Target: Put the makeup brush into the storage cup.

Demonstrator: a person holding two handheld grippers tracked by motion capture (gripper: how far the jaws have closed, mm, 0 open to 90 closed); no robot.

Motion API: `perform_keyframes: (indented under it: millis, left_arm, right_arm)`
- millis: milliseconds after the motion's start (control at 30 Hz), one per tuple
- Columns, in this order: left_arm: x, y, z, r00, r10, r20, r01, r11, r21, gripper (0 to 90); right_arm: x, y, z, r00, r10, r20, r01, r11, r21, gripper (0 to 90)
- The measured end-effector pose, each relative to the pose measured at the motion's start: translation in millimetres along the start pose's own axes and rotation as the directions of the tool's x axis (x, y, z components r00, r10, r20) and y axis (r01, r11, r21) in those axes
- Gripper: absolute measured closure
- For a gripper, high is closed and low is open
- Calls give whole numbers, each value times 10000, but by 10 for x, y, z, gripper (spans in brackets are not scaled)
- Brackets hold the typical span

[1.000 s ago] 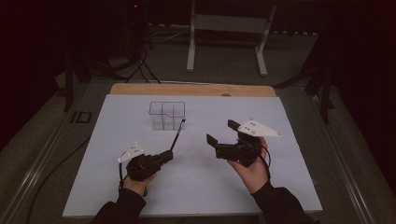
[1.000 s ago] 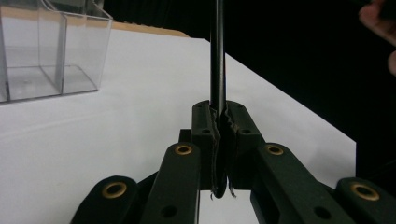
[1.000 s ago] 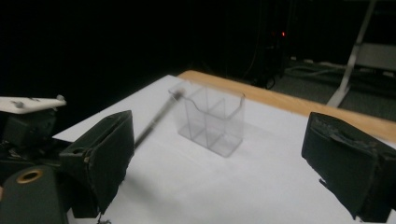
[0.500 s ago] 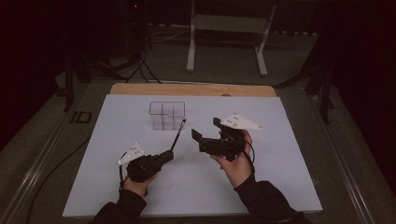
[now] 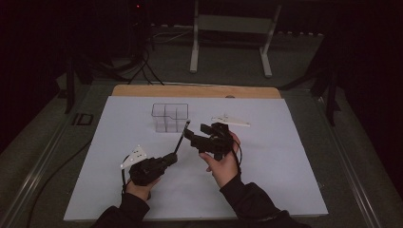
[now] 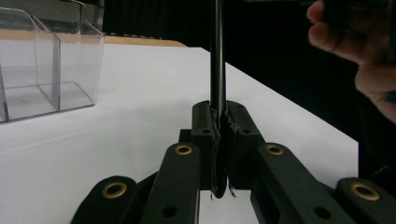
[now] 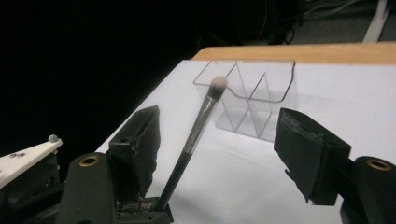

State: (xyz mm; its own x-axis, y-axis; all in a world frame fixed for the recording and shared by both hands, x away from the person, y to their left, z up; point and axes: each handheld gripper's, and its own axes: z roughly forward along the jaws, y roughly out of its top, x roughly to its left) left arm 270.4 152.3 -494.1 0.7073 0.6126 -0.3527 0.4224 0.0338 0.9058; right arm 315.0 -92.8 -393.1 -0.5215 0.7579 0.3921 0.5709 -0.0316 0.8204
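A slim black makeup brush [image 5: 181, 137] with a pale tip stands tilted up from my left gripper [image 5: 172, 157], which is shut on its handle [image 6: 217, 70]; the pads [image 6: 211, 126] press it from both sides. My right gripper [image 5: 196, 132] has come up beside the brush with its jaws either side of it. The brush [image 7: 196, 135] rises between them, close to the left-hand pad [image 7: 144, 140], and I see no contact. These jaws have just been closing and still stand apart. A clear plastic organizer [image 5: 169, 116] with several compartments sits behind the brush.
A white sheet [image 5: 266, 156] covers the table, with a wooden strip [image 5: 195, 90] at its far edge. A metal stand [image 5: 228, 28] and cables [image 5: 142, 66] lie on the floor beyond. The organizer [image 6: 46, 70] is near the left gripper.
The right hand has moved left across the table to the brush, and its jaws have narrowed around the brush. The left hand and the brush have stayed in place.
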Motion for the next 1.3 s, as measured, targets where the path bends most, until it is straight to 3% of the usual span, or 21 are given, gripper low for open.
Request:
perform_keyframes:
  millis: [267, 333, 400, 433, 467, 500, 533, 567, 633, 733, 833, 867, 900, 933, 967, 1067, 1100, 1133, 1167, 1200, 1300]
  left_arm:
    - [-5, -1, 7, 9999, 25, 98, -25, 10000, 33, 852]
    - [-11, -1, 9, 9999, 54, 103, -55, 10000, 24, 852]
    - [-24, 0, 13, 9998, 140, 159, -141, 9999, 41, 852]
    - [-24, 0, 13, 9998, 140, 159, -141, 9999, 41, 852]
    - [-25, 2, 15, 9997, 162, 196, -163, 9998, 65, 852]
    - [-27, 1, 15, 9997, 173, 167, -174, 9998, 61, 852]
    - [-28, 1, 18, 9997, 144, 173, -146, 9998, 127, 852]
    - [-28, 1, 18, 9997, 144, 173, -146, 9998, 127, 852]
    - [-34, 1, 23, 9997, 191, 182, -195, 9997, 177, 852]
    - [-42, -1, 29, 9996, 137, 260, -142, 9998, 168, 850]
    - [-45, 6, 31, 9993, 106, 359, -111, 9998, 144, 838]
    - [-49, 7, 35, 9995, 167, 271, -171, 9997, 145, 772]
    - [-49, 7, 35, 9995, 167, 271, -171, 9997, 145, 736]
    - [-55, 6, 43, 9996, 163, 210, -170, 9994, 315, 716]
    - [-55, 6, 43, 9996, 163, 210, -170, 9994, 315, 711]
    - [-66, 16, 56, 9998, -34, 204, 25, 9989, 462, 595]
    - [-66, 16, 56, 9998, -34, 204, 25, 9989, 462, 582]
    - [-67, 16, 64, 9999, -102, 92, 97, 9986, 512, 529]
    - [-67, 16, 64, 9999, -102, 92, 97, 9986, 512, 500]
    - [-62, 13, 68, 10000, -88, -27, 89, 9983, 584, 478]
    - [-59, 7, 86, 9997, -139, -199, 155, 9967, 797, 431]
  right_arm:
    - [-45, 6, 135, 9937, 1118, -72, -1114, 9929, 429, 491]
    - [-47, 7, 150, 9927, 1197, -125, -1190, 9916, 506, 513]
    - [-58, -1, 173, 9882, 1487, -375, -1464, 9876, 572, 637]
    - [-58, -1, 173, 9882, 1487, -375, -1464, 9876, 572, 637]
    - [-66, -2, 179, 9852, 1618, -568, -1581, 9853, 646, 720]
    - [-66, -2, 179, 9852, 1618, -568, -1581, 9853, 646, 720]
    - [-76, 5, 186, 9815, 1772, -732, -1717, 9822, 758, 797]
    - [-76, 5, 186, 9815, 1772, -732, -1717, 9822, 758, 797]
    - [-96, 7, 174, 9693, 2217, -1059, -2133, 9733, 850, 826]
    - [-82, 11, 156, 9633, 2368, -1262, -2271, 9700, 866, 837]
    - [-56, 23, 144, 9660, 2230, -1307, -2134, 9734, 833, 839]
    - [-10, 38, 134, 9747, 1803, -1324, -1719, 9825, 723, 840]
    - [-10, 38, 134, 9747, 1803, -1324, -1719, 9825, 723, 840]
    - [24, 51, 129, 9826, 1250, -1372, -1173, 9911, 624, 840]
    - [24, 51, 129, 9826, 1250, -1372, -1173, 9911, 624, 840]
    - [55, 101, 127, 9884, 166, -1508, -105, 9991, 414, 841]
    - [55, 101, 127, 9884, 166, -1508, -105, 9991, 414, 841]
    - [56, 130, 120, 9844, -388, -1718, 439, 9987, 259, 840]
    - [56, 130, 120, 9844, -388, -1718, 439, 9987, 259, 840]
    - [52, 172, 111, 9776, -783, -1952, 838, 9963, 204, 840]
    - [51, 220, 89, 9719, -1059, -2104, 1109, 9938, 122, 841]
